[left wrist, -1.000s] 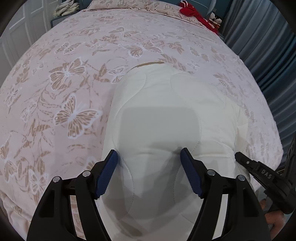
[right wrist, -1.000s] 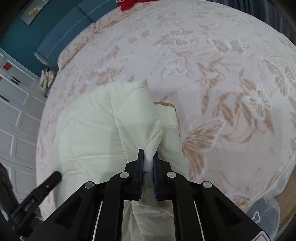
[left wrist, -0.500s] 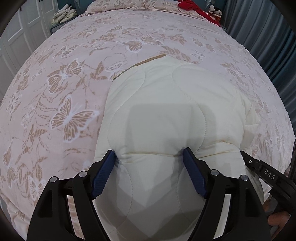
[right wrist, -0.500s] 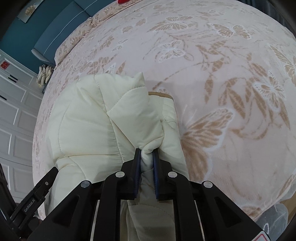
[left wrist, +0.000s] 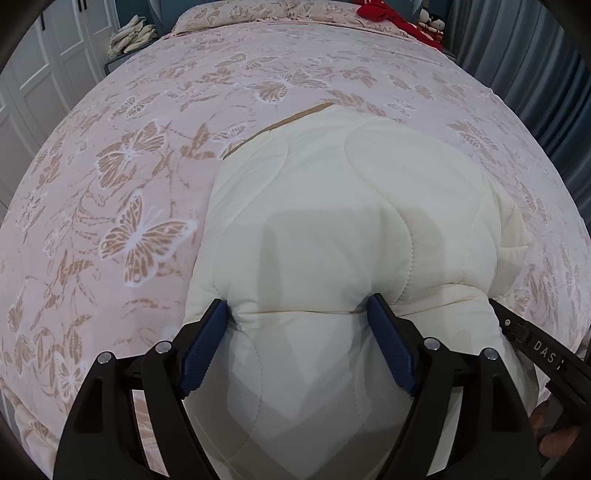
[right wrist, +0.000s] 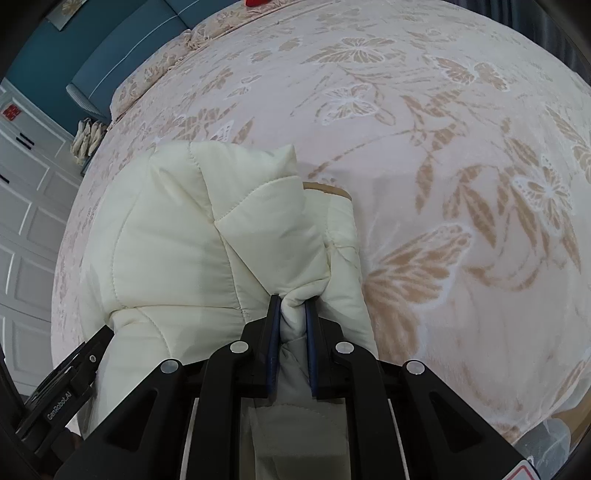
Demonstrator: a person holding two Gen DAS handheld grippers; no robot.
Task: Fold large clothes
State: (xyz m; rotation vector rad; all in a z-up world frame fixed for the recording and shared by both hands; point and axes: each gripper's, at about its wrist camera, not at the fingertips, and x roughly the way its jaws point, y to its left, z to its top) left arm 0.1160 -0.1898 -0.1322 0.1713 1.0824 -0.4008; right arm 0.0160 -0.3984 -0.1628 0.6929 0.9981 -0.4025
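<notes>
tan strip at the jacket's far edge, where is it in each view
Left wrist view: the tan strip runs slantwise along the far left edge of the cream jacket, above centre.
Right wrist view: the tan strip peeks out at centre, right of the raised fold.
Shared landmark: the folded towels beside the bed.

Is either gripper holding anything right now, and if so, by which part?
The right gripper is shut on a bunched fold at the right edge of the cream quilted coat. The left gripper is open, straddling it.
</notes>
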